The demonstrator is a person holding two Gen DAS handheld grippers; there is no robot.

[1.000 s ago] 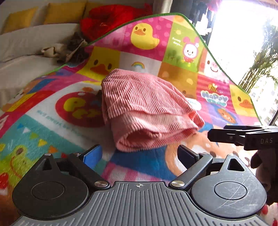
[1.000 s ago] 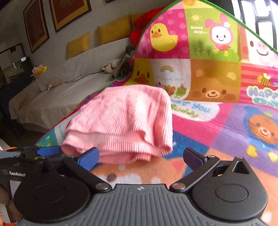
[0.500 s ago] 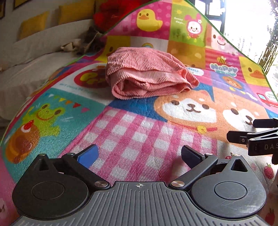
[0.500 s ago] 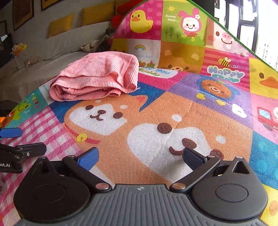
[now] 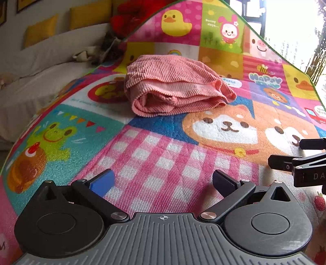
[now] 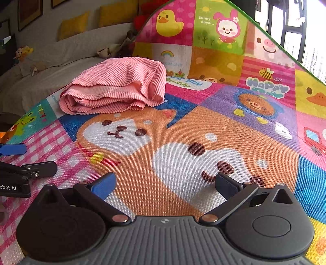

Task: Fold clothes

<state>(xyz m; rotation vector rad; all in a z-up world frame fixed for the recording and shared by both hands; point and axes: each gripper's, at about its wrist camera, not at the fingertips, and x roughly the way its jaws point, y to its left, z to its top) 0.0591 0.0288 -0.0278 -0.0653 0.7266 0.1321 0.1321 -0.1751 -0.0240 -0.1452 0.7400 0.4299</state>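
Observation:
A pink ribbed garment (image 5: pixel 175 85) (image 6: pixel 116 85) lies folded in a thick bundle on the colourful cartoon play mat (image 5: pixel 154 159) (image 6: pixel 183 130). My left gripper (image 5: pixel 163 181) is open, low over the pink checked patch, well short of the bundle and holding nothing. My right gripper (image 6: pixel 164 183) is open too, over the orange dog picture, with the bundle far ahead to its left. Each gripper shows at the edge of the other's view: the right gripper (image 5: pixel 295 152) and the left gripper (image 6: pixel 24 159).
A grey sofa (image 6: pixel 67 55) with yellow cushions (image 6: pixel 73 25) runs behind the mat on the left, with crumpled cloth (image 5: pixel 97 51) and a red item (image 5: pixel 130 14) on it. Bright windows (image 6: pixel 295 30) stand at the right. Framed pictures hang on the wall.
Both grippers have drawn back from the folded garment toward the near side of the mat; the bundle now lies farther ahead. Both stayed open.

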